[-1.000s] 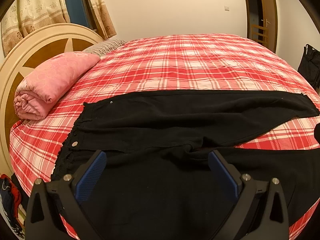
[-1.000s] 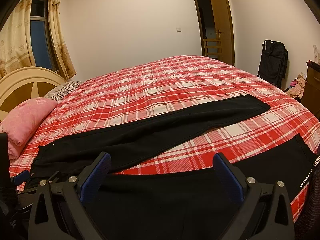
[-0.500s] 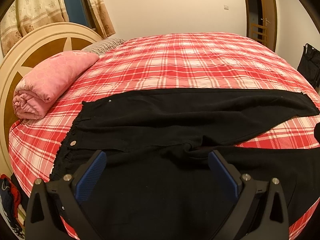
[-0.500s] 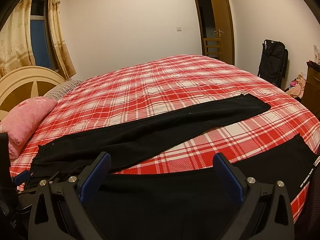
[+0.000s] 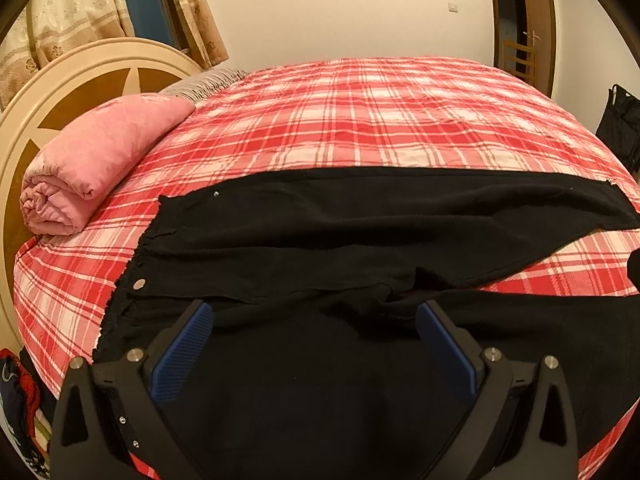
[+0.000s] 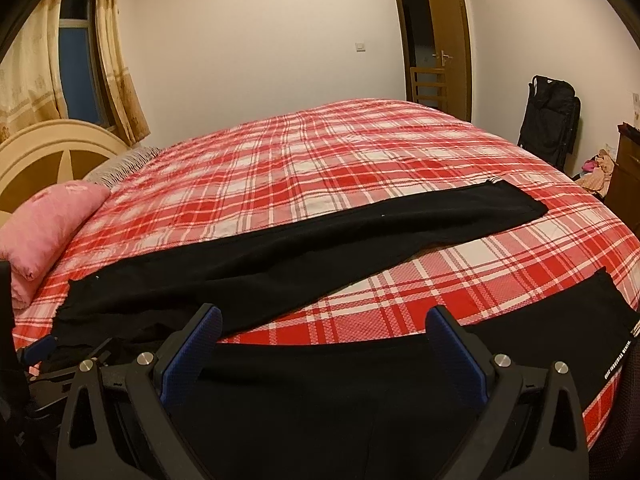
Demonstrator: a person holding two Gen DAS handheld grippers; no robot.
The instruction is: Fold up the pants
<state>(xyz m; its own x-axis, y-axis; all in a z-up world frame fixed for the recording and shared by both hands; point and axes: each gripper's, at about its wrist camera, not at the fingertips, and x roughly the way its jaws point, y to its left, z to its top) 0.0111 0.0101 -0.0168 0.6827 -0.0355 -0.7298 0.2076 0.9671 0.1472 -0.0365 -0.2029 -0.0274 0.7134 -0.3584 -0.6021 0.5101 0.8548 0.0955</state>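
Black pants (image 5: 360,240) lie spread across the near side of a bed (image 5: 360,120) covered in a red-and-white plaid sheet. Their waistband, with a silver snap button (image 5: 139,283), points toward the headboard (image 5: 60,92), and the two legs fan apart toward the foot of the bed. The far leg (image 6: 360,240) runs flat and straight over the plaid, its cuff near the far right edge. The near leg (image 6: 520,340) lies along the front edge of the bed, its cuff showing a strip of white lettering, with a wedge of plaid sheet bare between the two legs.

The left tool (image 5: 312,322) hangs just over the seat and crotch of the pants, its blue-padded fingers (image 5: 184,344) wide apart with nothing between them. The right tool (image 6: 322,328) hangs over the near leg, its blue-padded fingers (image 6: 460,352) likewise spread wide and gripping nothing.

A rolled pink blanket (image 5: 92,164) rests by the headboard, well apart from the pants. Patterned curtains (image 6: 120,60) hang behind it, and a brown door (image 6: 444,36) stands open in the far wall.
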